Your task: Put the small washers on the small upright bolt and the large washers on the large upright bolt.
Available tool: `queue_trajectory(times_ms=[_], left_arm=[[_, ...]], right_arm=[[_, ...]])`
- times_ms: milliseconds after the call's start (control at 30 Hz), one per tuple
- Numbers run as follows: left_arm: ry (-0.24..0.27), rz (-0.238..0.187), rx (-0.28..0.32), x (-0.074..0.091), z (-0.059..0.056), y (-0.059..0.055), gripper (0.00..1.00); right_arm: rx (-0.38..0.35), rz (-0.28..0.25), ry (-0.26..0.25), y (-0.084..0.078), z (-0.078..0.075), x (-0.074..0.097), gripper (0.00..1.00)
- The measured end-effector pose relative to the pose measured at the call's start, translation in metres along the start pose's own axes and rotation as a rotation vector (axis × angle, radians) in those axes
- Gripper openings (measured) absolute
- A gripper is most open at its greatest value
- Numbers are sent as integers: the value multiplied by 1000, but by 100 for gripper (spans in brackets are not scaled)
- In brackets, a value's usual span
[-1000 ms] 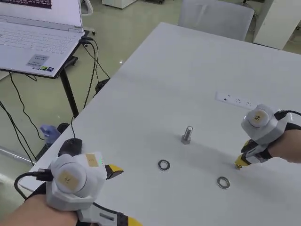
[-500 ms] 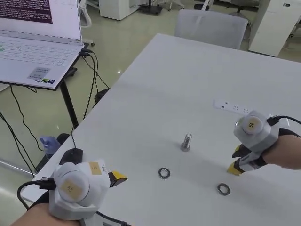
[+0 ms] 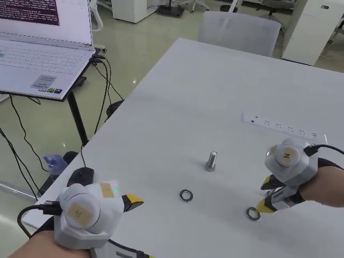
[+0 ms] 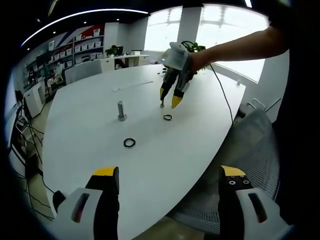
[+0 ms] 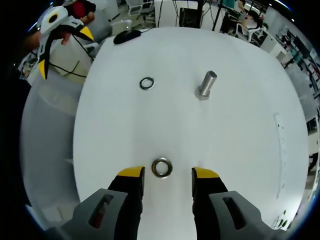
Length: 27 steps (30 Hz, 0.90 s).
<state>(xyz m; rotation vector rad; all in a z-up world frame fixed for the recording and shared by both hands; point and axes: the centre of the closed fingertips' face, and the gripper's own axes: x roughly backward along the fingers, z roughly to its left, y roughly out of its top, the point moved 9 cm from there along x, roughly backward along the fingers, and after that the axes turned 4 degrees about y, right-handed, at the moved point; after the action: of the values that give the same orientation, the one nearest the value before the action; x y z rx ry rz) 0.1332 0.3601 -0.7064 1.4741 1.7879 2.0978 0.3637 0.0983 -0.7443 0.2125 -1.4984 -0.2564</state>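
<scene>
The right gripper hangs low over the white table, its yellow-tipped jaws apart, with a steel washer lying flat between the tips (whether either tip touches it, I cannot tell). Farther out, a second washer lies near the upright bolt. The left gripper hovers at the table's near edge, jaws wide apart.

The open silver laptop ran off the head view's top-left corner; the white bench hid the grey chair's lower part. In the left gripper view, a tiny upright object beside the right hand-held gripper was too small to identify.
</scene>
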Motion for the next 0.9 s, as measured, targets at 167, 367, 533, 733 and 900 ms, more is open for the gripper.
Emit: queue_trajectory(times_ms=[167, 367, 533, 733, 900], left_arm=[[0, 5, -1, 0, -1, -1, 81], [3, 4, 0, 0, 0, 0, 81], [2, 8, 2, -1, 1, 0, 81], [4, 16, 9, -1, 0, -2, 80], [2, 20, 18, -1, -2, -5, 80]], right_arm=[[6, 12, 14, -6, 2, -14, 39], [20, 27, 8, -11, 3, -24, 38], [41, 35, 22, -15, 2, -31, 37], [50, 46, 33, -18, 4, -40, 36], [48, 55, 15, -20, 5, -45, 36]])
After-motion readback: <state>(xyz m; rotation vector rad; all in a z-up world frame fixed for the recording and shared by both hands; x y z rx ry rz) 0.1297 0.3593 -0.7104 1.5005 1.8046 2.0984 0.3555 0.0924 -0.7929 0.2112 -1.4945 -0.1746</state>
